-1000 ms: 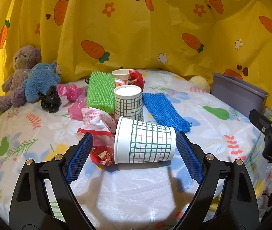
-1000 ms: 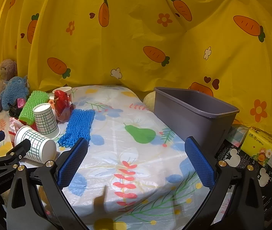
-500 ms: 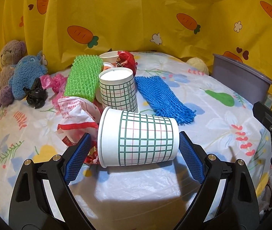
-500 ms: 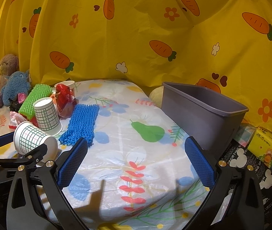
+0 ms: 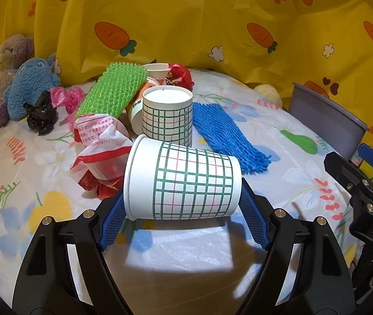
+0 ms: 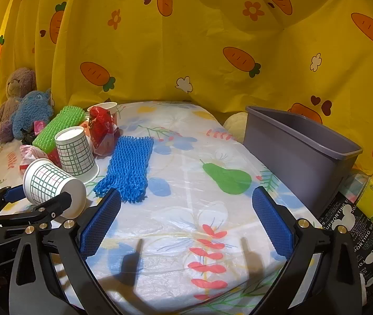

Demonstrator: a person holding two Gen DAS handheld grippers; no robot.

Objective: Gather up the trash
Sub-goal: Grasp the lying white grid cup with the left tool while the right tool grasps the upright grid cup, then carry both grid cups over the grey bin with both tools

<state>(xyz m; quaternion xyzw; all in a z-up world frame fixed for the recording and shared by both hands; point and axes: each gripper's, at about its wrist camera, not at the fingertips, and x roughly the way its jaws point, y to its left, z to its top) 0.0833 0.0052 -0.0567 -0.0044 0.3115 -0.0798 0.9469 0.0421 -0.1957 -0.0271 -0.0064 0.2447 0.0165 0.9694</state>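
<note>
Tipped cup: a paper cup with a green and pink grid (image 5: 186, 181) lies on its side on the flowered bench cover (image 5: 299, 181), mouth toward 9 o'clock; what is inside it does not show.
Left gripper (image 5: 182, 219): its fingers are closing, one blue pad at the cup's rim and the other at its base; whether they press yet I cannot tell.
Upright cup: a second grid cup (image 5: 167, 116) stands mouth-down at 12 o'clock of the tipped one, its white bottom facing up.
Other litter: a crumpled red-and-white plastic bag (image 5: 99, 152) touches the tipped cup at 10 o'clock; a blue foam net (image 5: 228, 136) lies at 2 o'clock; a green foam net (image 5: 113, 93), pink plastic (image 5: 68, 97) and a black crumpled bag (image 5: 40, 115) lie further back.
Back cup: a plain paper cup (image 5: 157, 71) stands mouth-up, with a red wrapper (image 5: 179, 74) against it.
Bin: a grey plastic bin (image 6: 299, 155) stands at the bench's 3 o'clock edge; the visible part of its inside holds nothing.
Right gripper (image 6: 186, 223): fingers released and wide, only bench cover between them.
Toys: a brown bear (image 5: 5, 63) and a blue plush (image 5: 32, 84) sit at 10 o'clock.
</note>
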